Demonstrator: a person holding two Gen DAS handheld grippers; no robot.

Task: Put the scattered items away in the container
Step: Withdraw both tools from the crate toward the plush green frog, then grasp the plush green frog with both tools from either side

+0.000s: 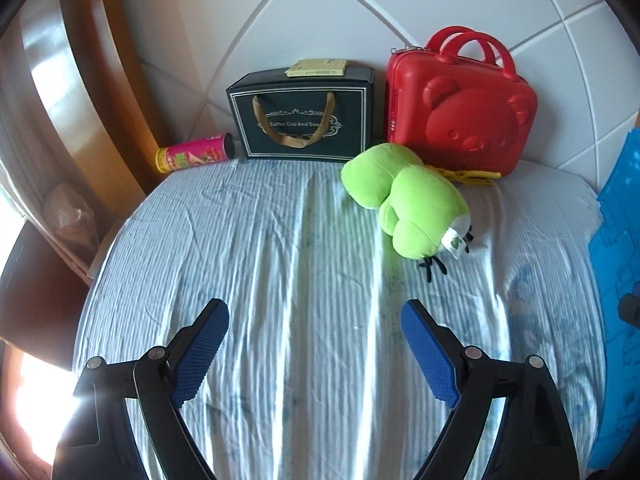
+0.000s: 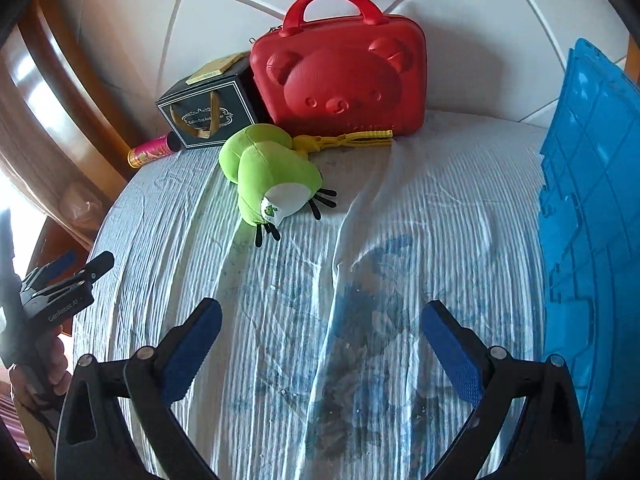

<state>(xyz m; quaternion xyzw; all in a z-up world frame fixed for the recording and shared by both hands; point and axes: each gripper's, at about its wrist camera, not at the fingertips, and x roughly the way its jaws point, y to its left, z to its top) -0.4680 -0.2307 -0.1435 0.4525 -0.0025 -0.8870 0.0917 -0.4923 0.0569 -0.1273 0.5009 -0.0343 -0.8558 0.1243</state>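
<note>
In the left wrist view, the left gripper (image 1: pixel 315 320) hangs wide open and empty over the bed sheet (image 1: pixel 280 240); the green plush toy (image 1: pixel 404 200) lies just before the red bear case (image 1: pixel 460 116).

In the right wrist view, the right gripper (image 2: pixel 322 320) is likewise spread and empty, and the blue crate (image 2: pixel 592 220) stands right of the case.

- Red bear-face case (image 1: pixel 460 108): one
- Dark gift box (image 1: pixel 300 120): one
- Small yellow-green packet (image 1: pixel 316 68) on that box: one
- Pink snack tube (image 1: pixel 194 155): one
- Green plush toy (image 1: pixel 408 204): one
- Yellow clip tool (image 2: pixel 348 140): one
- Blue plastic crate (image 2: pixel 592 216): one
</note>
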